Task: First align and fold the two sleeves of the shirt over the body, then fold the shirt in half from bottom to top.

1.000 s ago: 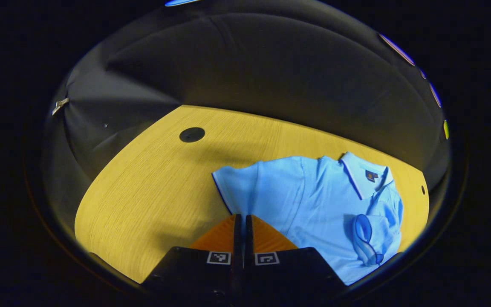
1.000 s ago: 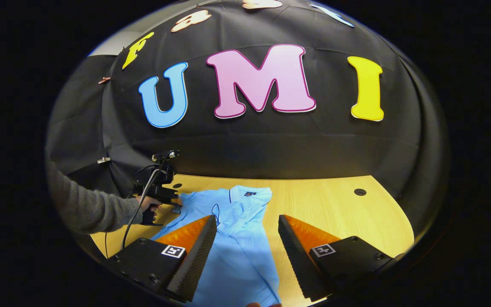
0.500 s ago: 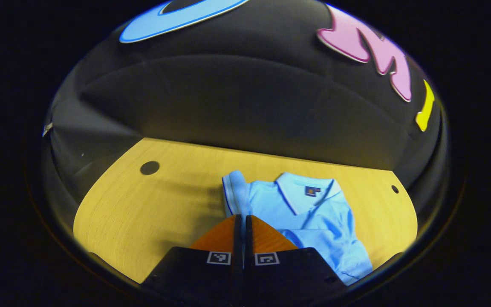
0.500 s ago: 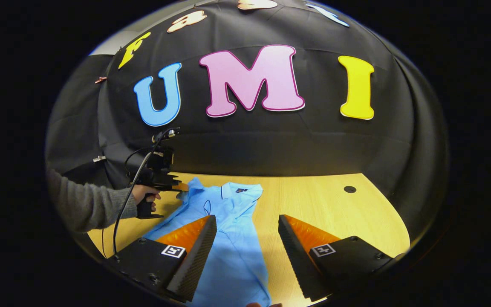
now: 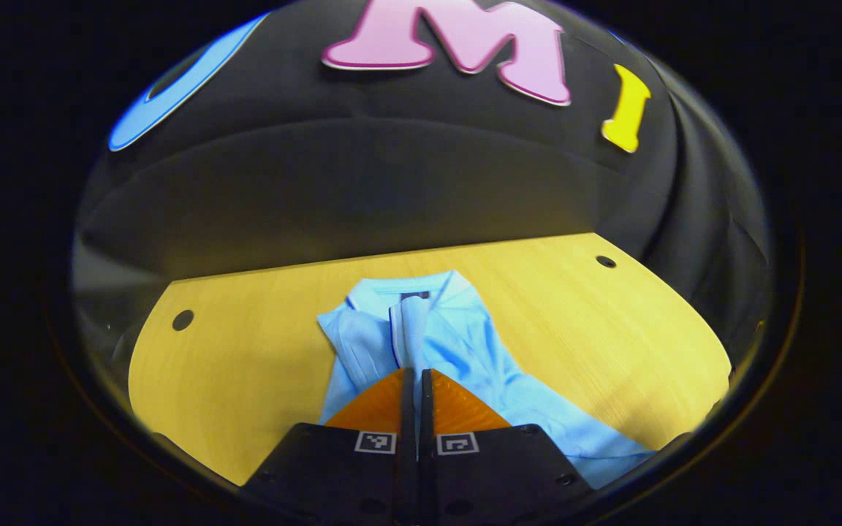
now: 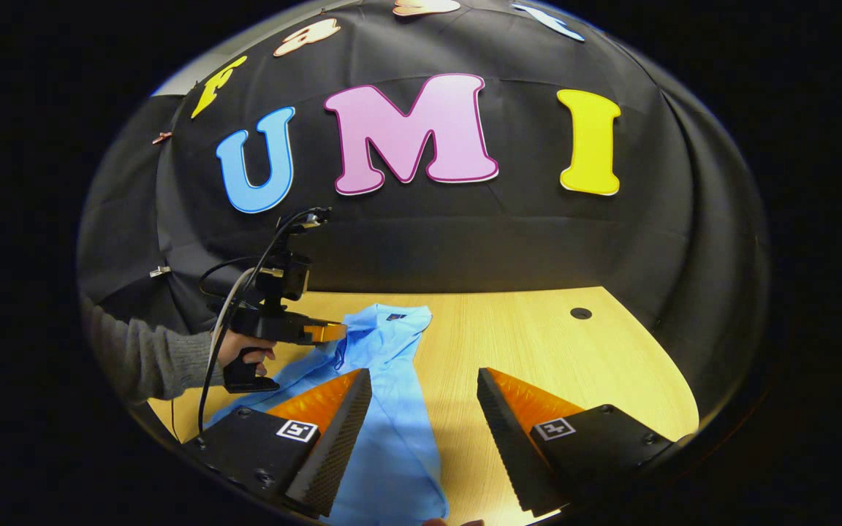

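A light blue polo shirt [image 5: 479, 358] lies on the yellow wooden table [image 5: 245, 365], collar [image 5: 421, 286] toward the booth wall. My left gripper [image 5: 415, 371] is shut on the shirt's sleeve [image 5: 408, 332], whose dark-trimmed cuff stands up just past the fingertips, above the shirt body. In the right gripper view that left gripper [image 6: 330, 332] hovers over the shirt [image 6: 392, 416] near the collar [image 6: 400, 315], held by a hand [image 6: 240, 351] in a grey sleeve. My right gripper [image 6: 423, 383] hangs open above the shirt's lower body, with nothing between its fingers.
The black cloth wall [image 6: 465, 241] closes the table's far side. Round cable holes sit in the table at the far right [image 6: 580, 313] and the far left [image 5: 183, 319]. A cable [image 6: 216, 365] trails from the left gripper. Bare wood lies right of the shirt.
The left gripper has lifted the sleeve and swung it rightward over the shirt body, turning toward the wall. The right gripper has stayed open in almost the same place.
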